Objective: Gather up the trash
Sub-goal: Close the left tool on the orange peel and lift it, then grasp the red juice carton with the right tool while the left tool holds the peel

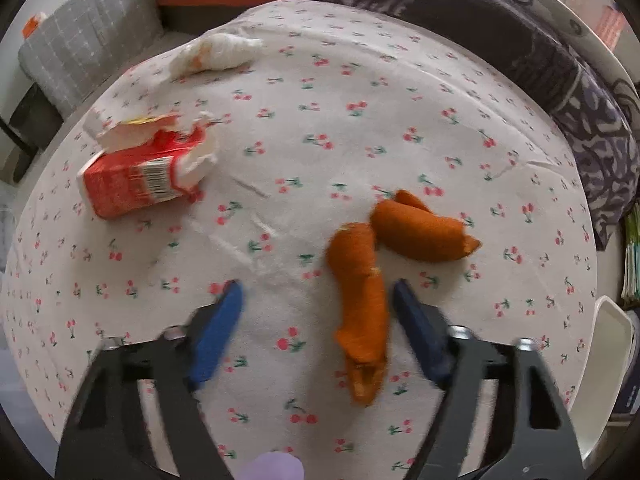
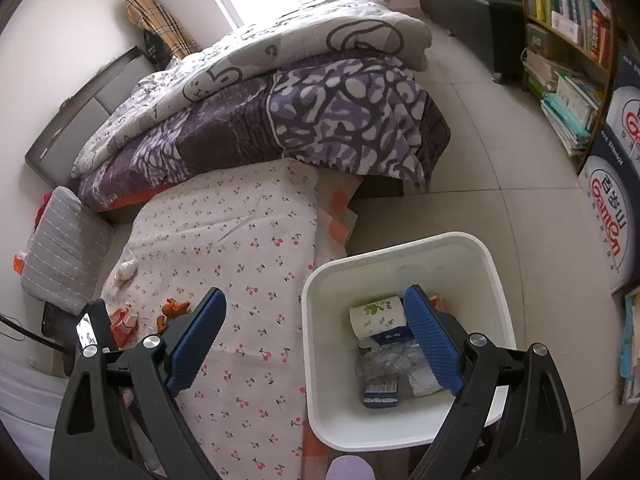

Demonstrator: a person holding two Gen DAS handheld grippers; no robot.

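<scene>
The nearer orange peel (image 1: 362, 312) is straddled by the open left claw (image 1: 316, 320), closure being needed next, while the right claw (image 2: 316, 338) is held open above the bin (image 2: 400, 248).

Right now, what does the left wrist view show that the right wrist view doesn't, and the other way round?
Only the left wrist view: the left gripper close above the table, jaws apart around the nearer orange peel, not pressing on it, and the crumpled white tissue seen clearly.

Only the right wrist view: inside the white bin, holding a paper roll, a blue box and clear wrappers; the right gripper open and empty; bookshelf.

Both: cherry-print cloth, red carton, orange peels, purple quilt.
</scene>
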